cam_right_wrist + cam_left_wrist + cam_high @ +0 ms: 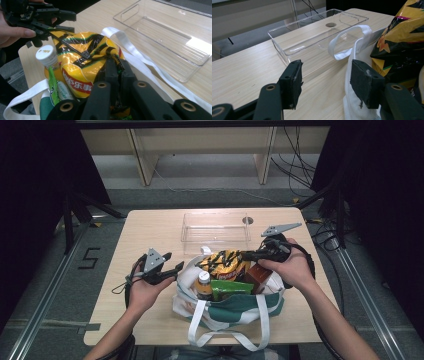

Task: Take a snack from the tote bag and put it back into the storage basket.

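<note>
- We see the wooden table (150, 227) as the biggest thing; all other things rest on it.
- At 12 o'clock from the table's middle stands the clear plastic tray (216, 231), with nothing inside.
- At 6 o'clock from the tray lies the white and green tote bag (230, 307); its mouth faces up and its straps hang toward the near edge.
- The yellow chip bag (223, 265) stands out of the tote bag at the top, beside a bottle with a white cap (203, 281).
- The right gripper (250, 255) comes in from 3 o'clock; its jaws are pressed together, pinching the top edge of the chip bag.
- The left gripper (172, 265) waits at 9 o'clock of the tote bag; its jaws are spread and hold nothing.
</note>
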Available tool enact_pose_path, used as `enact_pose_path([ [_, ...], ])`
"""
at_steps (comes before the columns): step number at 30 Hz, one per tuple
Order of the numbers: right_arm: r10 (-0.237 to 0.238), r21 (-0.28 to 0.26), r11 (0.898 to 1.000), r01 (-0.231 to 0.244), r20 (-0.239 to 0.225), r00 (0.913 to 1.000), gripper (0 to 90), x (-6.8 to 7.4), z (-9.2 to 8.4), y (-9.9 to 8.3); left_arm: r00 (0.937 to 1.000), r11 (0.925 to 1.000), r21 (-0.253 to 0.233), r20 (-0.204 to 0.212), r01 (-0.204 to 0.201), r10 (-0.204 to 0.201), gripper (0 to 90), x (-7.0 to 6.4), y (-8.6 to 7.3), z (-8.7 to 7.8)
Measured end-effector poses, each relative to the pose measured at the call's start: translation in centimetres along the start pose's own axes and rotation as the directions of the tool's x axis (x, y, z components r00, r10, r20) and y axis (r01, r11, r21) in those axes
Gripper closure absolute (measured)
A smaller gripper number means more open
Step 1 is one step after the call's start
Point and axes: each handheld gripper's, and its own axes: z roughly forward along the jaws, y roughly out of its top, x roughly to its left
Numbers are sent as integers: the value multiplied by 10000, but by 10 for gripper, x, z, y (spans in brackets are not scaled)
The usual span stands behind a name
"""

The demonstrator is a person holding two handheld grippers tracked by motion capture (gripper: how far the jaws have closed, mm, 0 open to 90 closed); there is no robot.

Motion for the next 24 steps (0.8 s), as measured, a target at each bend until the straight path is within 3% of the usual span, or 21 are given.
enact_pose_path([
  [3,-20,10,10000,20,175,9998,900,1,0,0,10000,10000,-3,8,-6,6,426,0,0,0],
  [9,-666,-235,9975,671,223,9975,900,0,1,0,10000,10000,-1,4,6,-6,426,0,-1,0],
  [10,-490,-165,9986,494,255,9985,900,3,0,0,10000,10000,-2,6,11,-11,426,0,-1,0],
  [12,-576,-209,9981,585,410,9975,900,4,-1,0,10000,10000,-13,10,14,-14,426,0,-1,0],
  [14,-888,-386,9951,912,589,9943,900,4,-2,0,10000,10000,-15,16,39,-39,427,0,-1,0],
  [16,-627,-432,9969,650,529,9966,900,6,-3,-1,10000,10000,-14,19,34,-34,427,0,-1,0],
  [20,-858,-941,9915,904,514,9950,900,7,-5,1,10000,10000,7,17,20,-20,427,0,-1,1],
  [24,-568,-1398,9880,654,647,9963,900,13,-10,3,10000,10000,2,4,51,-51,427,0,-2,1],
])
